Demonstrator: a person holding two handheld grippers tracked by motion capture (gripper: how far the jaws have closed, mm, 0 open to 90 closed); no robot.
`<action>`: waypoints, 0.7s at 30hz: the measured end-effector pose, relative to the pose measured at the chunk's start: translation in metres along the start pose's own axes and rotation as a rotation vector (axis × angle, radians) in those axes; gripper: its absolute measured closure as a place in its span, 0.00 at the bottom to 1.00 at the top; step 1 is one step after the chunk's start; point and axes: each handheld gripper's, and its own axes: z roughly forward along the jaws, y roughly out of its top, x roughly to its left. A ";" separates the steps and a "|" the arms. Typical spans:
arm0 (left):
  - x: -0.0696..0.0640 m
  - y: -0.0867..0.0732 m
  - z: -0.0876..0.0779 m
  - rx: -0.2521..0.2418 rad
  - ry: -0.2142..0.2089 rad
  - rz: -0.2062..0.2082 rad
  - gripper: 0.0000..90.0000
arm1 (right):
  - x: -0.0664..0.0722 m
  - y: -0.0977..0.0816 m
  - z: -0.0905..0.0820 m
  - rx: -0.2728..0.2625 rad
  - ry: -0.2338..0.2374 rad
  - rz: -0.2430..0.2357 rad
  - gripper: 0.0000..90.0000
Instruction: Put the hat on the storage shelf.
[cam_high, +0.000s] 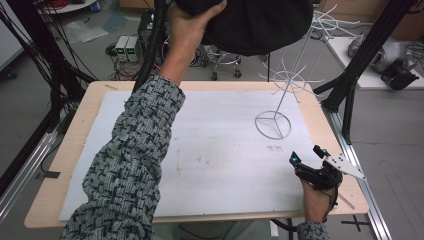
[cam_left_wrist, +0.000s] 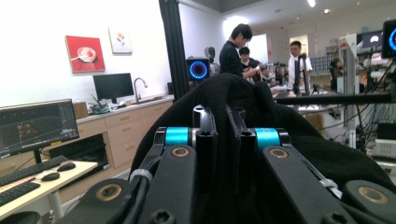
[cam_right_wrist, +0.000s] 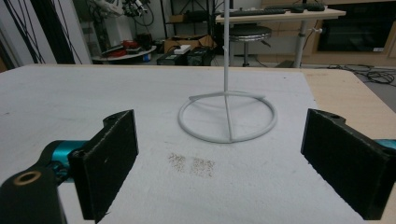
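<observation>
A raised hand (cam_high: 187, 27) holds a bundle of black cloth (cam_high: 260, 22) high above the table's far edge. In the left gripper view my left gripper (cam_left_wrist: 219, 119) is shut on that black cloth (cam_left_wrist: 294, 140), with a fold pinched between its jaws. A white wire stand (cam_high: 287, 87) with a ring base (cam_high: 273, 125) rises from the white mat at the right. My right gripper (cam_high: 306, 154) sits low near the table's front right corner, open, nothing between its jaws. In the right gripper view this gripper (cam_right_wrist: 219, 135) faces the ring base (cam_right_wrist: 227, 116).
A white mat (cam_high: 215, 160) covers most of the wooden table (cam_high: 75, 145). Black frame posts (cam_high: 350, 85) stand at the table's right and left sides. Cables and boxes lie on the floor beyond the far edge. A faint dark stain (cam_right_wrist: 191, 163) marks the mat.
</observation>
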 end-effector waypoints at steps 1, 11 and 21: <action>-0.001 -0.002 0.001 0.007 0.000 0.002 0.93 | 0.000 0.000 0.000 -0.002 0.000 0.000 0.11; -0.001 -0.013 0.005 0.033 -0.003 0.008 0.92 | -0.001 0.000 0.000 -0.001 0.003 0.000 0.11; 0.000 -0.019 0.006 0.116 -0.021 0.015 0.92 | 0.000 0.000 0.001 0.003 0.004 0.001 0.11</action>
